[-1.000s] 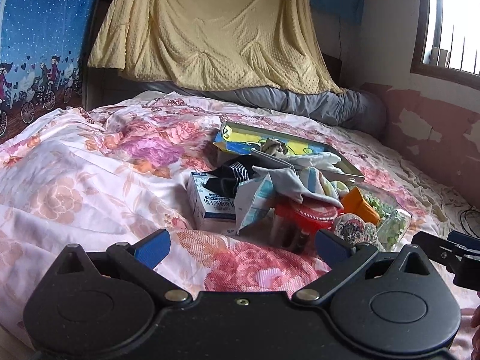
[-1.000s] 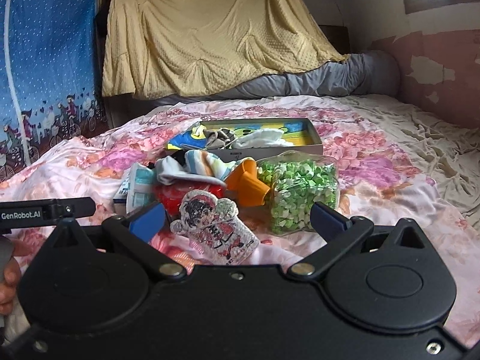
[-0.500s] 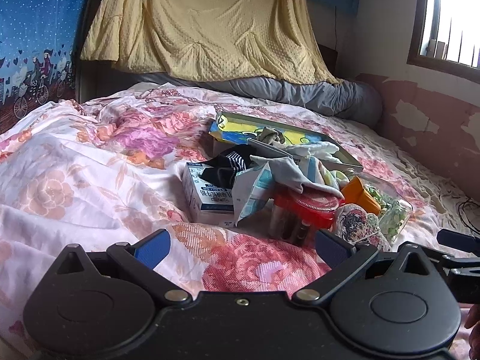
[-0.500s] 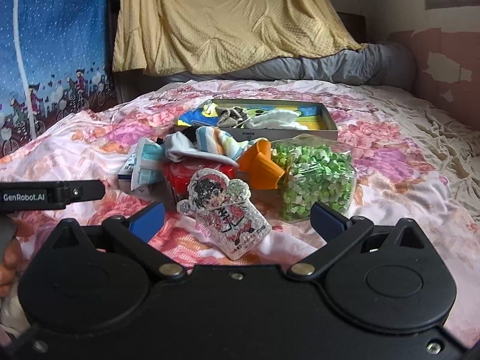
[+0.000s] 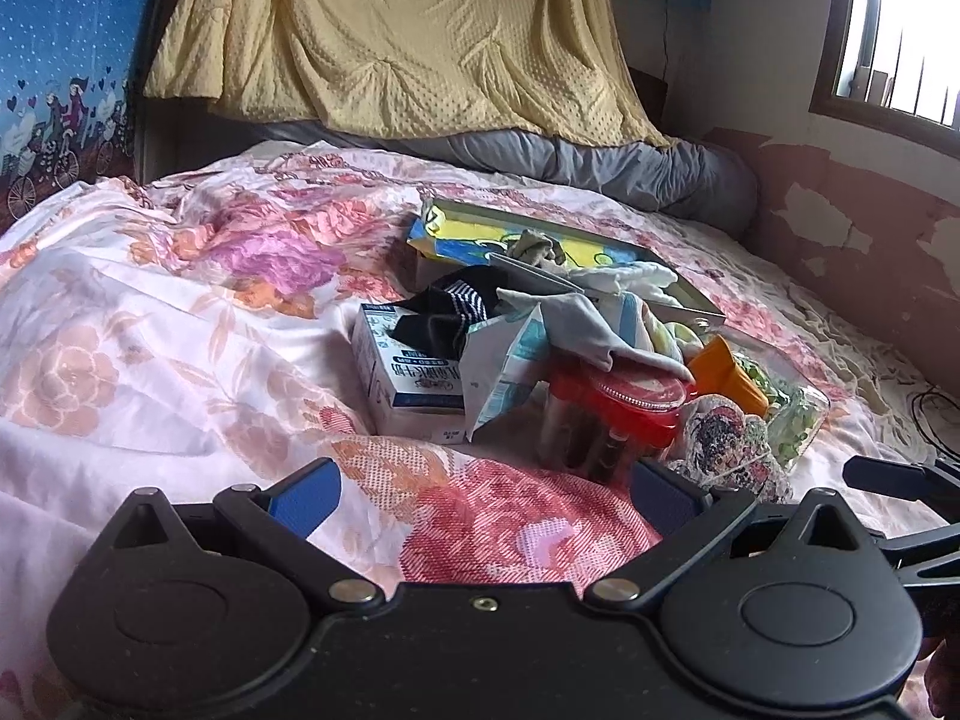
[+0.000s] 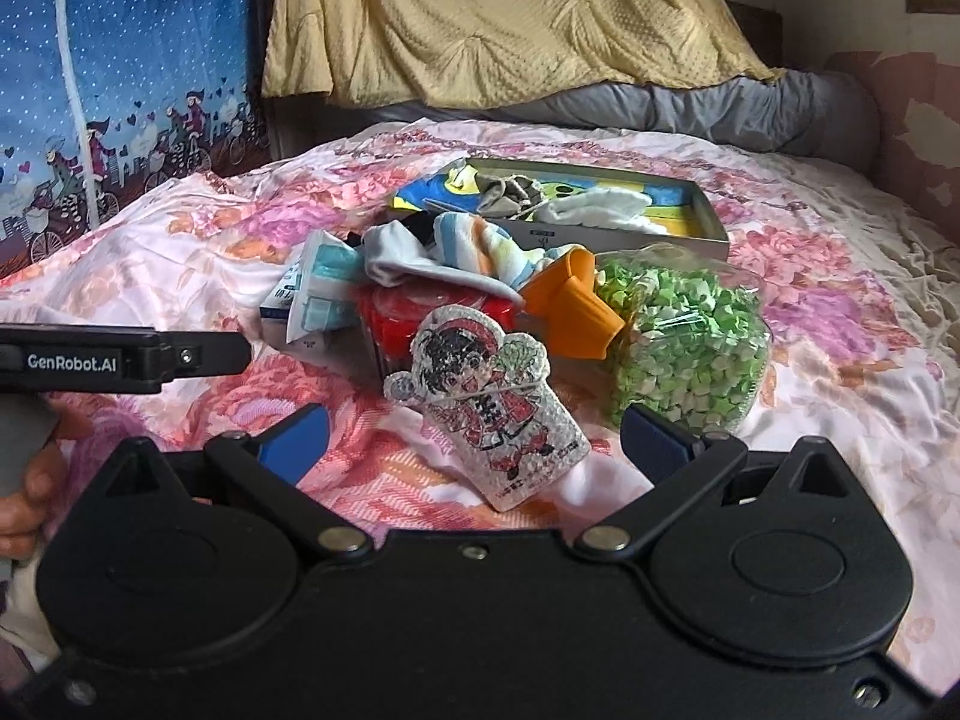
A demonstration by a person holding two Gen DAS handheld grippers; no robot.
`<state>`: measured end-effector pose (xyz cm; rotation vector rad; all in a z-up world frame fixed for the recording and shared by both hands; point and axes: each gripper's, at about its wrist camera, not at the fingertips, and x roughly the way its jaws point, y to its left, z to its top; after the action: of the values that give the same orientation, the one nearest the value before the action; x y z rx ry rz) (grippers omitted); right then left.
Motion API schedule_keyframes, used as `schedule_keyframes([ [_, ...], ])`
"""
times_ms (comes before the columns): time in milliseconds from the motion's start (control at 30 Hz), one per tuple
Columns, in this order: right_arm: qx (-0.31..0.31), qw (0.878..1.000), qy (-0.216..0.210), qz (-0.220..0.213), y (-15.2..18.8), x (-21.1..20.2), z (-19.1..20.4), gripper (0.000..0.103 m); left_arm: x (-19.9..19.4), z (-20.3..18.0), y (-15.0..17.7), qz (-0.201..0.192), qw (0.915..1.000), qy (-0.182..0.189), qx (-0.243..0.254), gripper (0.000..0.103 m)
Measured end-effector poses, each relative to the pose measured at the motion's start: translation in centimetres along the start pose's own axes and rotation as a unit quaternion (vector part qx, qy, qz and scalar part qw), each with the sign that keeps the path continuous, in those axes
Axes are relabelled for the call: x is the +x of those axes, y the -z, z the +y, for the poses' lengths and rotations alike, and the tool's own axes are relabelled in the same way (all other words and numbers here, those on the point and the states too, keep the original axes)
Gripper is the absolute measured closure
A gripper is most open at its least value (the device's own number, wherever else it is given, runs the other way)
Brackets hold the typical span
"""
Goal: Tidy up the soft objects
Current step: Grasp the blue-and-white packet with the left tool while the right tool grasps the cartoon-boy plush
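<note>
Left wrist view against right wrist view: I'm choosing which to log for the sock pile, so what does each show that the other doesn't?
Only the left wrist view shows the window, the black striped sock and the printed front of the carton. Only the right wrist view shows a hand, the "GenRobot.AI" lettering and the sticker's full figure. Both show the tray, grey sock, red lid, orange funnel and green-filled jar, with open jaws.

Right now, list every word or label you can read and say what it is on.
"GenRobot.AI": white print on the side of the left gripper, seen from the right wrist.
Blue print on the white carton: too blurred to read.
Characters on the cartoon figure card: too small to read.
Nothing else is legible.
</note>
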<state>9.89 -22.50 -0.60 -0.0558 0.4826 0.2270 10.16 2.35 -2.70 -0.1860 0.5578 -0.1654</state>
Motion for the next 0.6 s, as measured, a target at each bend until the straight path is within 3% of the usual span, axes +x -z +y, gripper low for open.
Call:
schedule_keyframes([
  [600, -0.067, 0.996, -0.038, 0.034, -1.6, 3.5, 0.4, 0.001, 5.2, 0.0, -2.9, 0.024, 0.9977, 0.043, 0.047, 0.001],
])
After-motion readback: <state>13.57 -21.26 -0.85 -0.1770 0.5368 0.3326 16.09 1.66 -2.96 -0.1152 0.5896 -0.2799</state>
